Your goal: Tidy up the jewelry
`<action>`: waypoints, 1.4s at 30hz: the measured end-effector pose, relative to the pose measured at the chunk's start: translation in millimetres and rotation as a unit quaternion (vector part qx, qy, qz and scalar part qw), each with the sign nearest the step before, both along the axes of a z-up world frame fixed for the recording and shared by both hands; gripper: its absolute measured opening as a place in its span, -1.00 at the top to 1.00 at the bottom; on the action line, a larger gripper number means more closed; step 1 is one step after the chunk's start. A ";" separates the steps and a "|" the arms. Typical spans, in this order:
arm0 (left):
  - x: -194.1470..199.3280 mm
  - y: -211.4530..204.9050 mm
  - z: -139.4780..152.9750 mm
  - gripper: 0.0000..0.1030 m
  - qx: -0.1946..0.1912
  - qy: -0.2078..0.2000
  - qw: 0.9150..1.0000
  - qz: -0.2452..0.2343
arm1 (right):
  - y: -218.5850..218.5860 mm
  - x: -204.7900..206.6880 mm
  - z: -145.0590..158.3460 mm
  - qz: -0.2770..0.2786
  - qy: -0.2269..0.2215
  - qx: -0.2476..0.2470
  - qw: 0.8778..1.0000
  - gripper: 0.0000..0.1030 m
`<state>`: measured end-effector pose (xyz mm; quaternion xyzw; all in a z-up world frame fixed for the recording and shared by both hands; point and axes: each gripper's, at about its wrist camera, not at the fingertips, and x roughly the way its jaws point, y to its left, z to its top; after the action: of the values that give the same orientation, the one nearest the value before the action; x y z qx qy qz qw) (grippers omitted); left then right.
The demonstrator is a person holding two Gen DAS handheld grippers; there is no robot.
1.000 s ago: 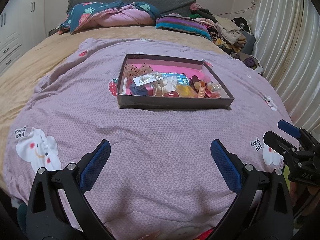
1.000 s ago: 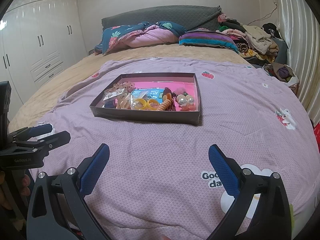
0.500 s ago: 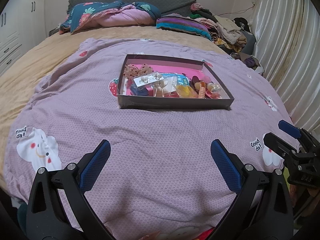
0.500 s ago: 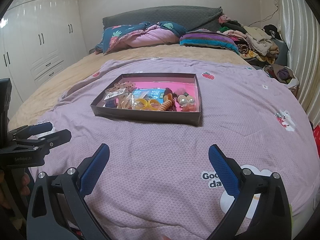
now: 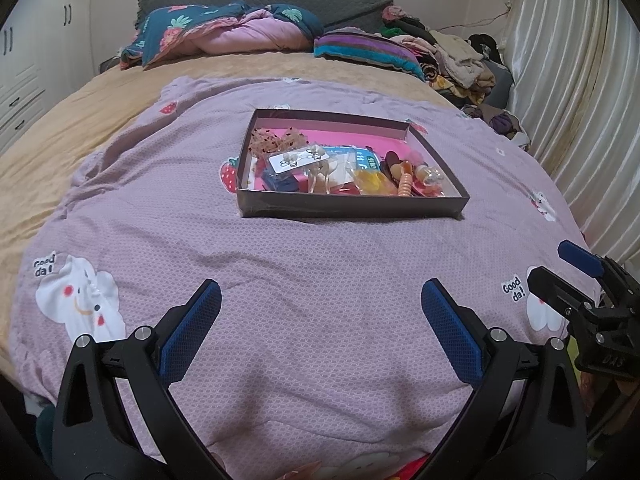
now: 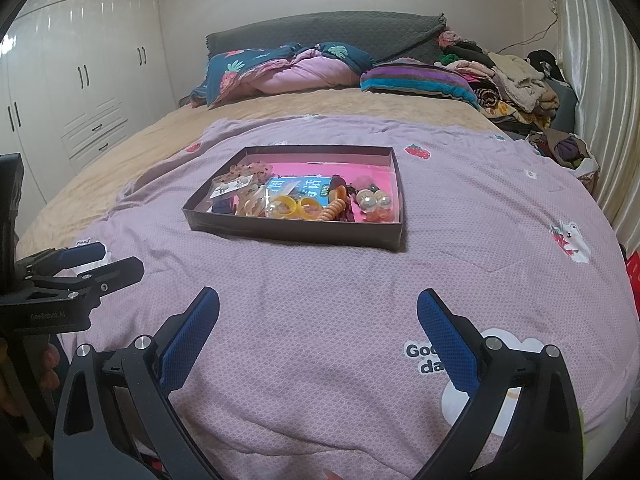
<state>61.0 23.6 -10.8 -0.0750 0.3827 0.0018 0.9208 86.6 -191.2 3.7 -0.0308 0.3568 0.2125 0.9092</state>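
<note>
1. Left gripper: black frame, 2 blue textured pads, jaws spread wide, nothing between them. Hovers over the near part of the lilac printed quilt.
2. Right gripper: same build, jaws likewise spread wide and empty. Hovers over the same quilt, beside the left unit.
3. Shallow dark-brown rectangular cardboard tray with pink floor: rests flat on the quilt, straight ahead of both grippers and well apart from each.
4. Tray long axis: runs left-right, across the line of approach; the long near wall faces both grippers.
5. Contents, all bunched along the near wall; far strip of pink floor bare:
   - white earring card and speckled tan fabric pieces at the left end;
   - blue printed packet and yellow translucent rings at the middle;
   - orange spiral coil and clear pearl-like beads at the right end.
6. Nearer side: left gripper faces the left end, with the card and fabric pieces; right gripper faces the right end, with the beads and coil. Neither clearly closer in depth.
7. Stage: cannot tell. Mixed pile inside the tray fits either items gathered in or items awaiting sorting.
8. Any reach: forward and over the near wall, then down; items overlap, so a single piece is hard to isolate.
</note>
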 end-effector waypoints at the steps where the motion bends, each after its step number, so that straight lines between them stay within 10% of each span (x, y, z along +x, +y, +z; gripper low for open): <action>1: -0.7 -0.1 0.1 -0.82 0.000 0.000 1.000 0.000 | -0.1 -0.4 0.2 0.000 0.000 0.000 1.000 -0.92; 42: 5.9 4.0 2.6 -0.82 0.004 0.005 1.000 0.022 | 12.5 2.8 -1.5 0.002 -0.001 -0.022 1.000 -0.92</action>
<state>66.9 27.6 -8.2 -0.0798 0.3859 0.0244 0.9187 89.4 -178.7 2.2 -0.0515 0.3607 0.2069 0.9080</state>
